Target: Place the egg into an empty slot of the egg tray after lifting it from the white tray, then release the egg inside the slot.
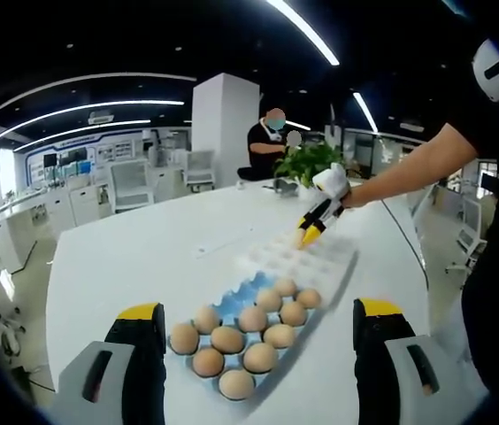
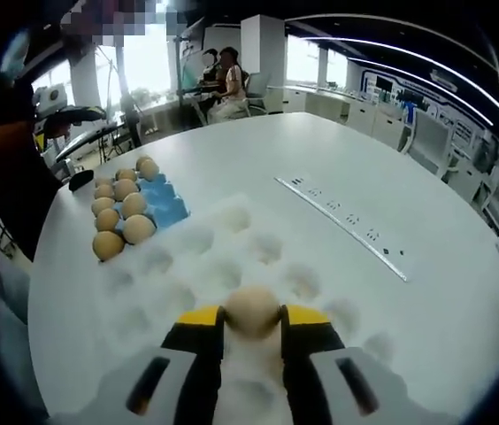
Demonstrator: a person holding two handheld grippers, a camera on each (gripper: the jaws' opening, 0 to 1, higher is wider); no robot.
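A broad white bench [image 2: 426,292] with a rounded edge carries everything. On it lies a white tray [image 2: 188,257] of cups, touching a blue egg tray [image 2: 163,202] with brown eggs [image 2: 112,243] in its slots. A long flat strip [image 2: 342,226], perhaps a socket bar, runs across the bench top. A potted plant [image 1: 307,164] stands at the far end.

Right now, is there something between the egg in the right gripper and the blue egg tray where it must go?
Nothing visible blocks it. The right gripper holds the egg above the white tray; the blue egg tray lies beyond, its empty slots uncovered, with bare white-tray cups between.
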